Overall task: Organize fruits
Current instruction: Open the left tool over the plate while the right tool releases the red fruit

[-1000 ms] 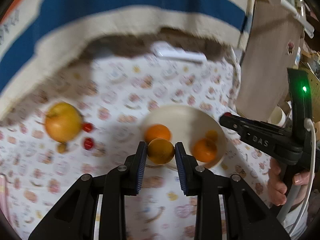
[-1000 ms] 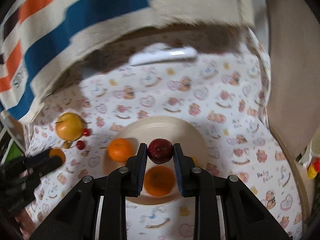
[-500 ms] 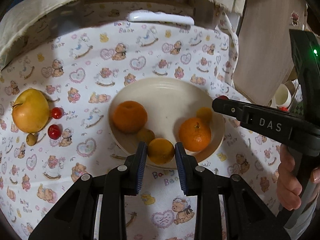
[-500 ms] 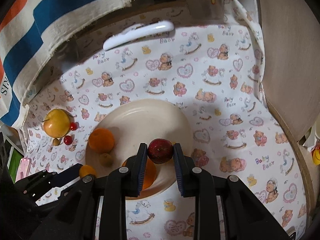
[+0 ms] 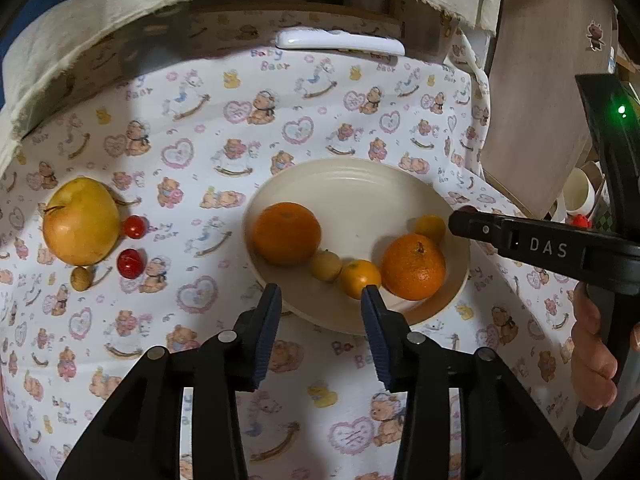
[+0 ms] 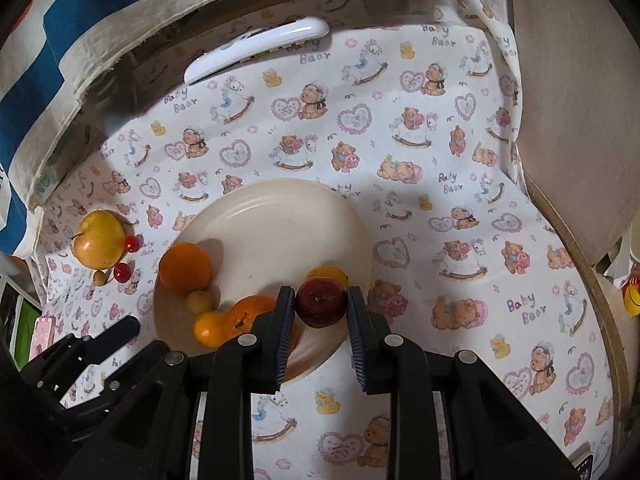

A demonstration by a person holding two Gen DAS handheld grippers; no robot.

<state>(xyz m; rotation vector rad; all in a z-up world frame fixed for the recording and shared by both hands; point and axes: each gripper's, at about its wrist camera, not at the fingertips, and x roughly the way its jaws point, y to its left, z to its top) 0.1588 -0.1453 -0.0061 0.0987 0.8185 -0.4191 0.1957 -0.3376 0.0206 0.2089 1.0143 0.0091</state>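
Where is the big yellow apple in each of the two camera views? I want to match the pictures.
Left wrist view: the yellow apple lies on the cloth at the far left, about mid-height, left of the plate.
Right wrist view: the yellow apple again lies at the left, about mid-height, left of the plate.
Shared landmark: two small red fruits beside the apple, on its plate side.

Warm indoor light is falling from above, brightening the patterned cloth (image 5: 320, 120) mid-frame while the top of both views is sitting in shadow under hanging fabric (image 5: 100, 32). Fruit is casting soft shadows across the plate (image 6: 280, 220). Fisheye distortion is bending the edges and dark vignetting is filling the corners. Focus is staying sharp.
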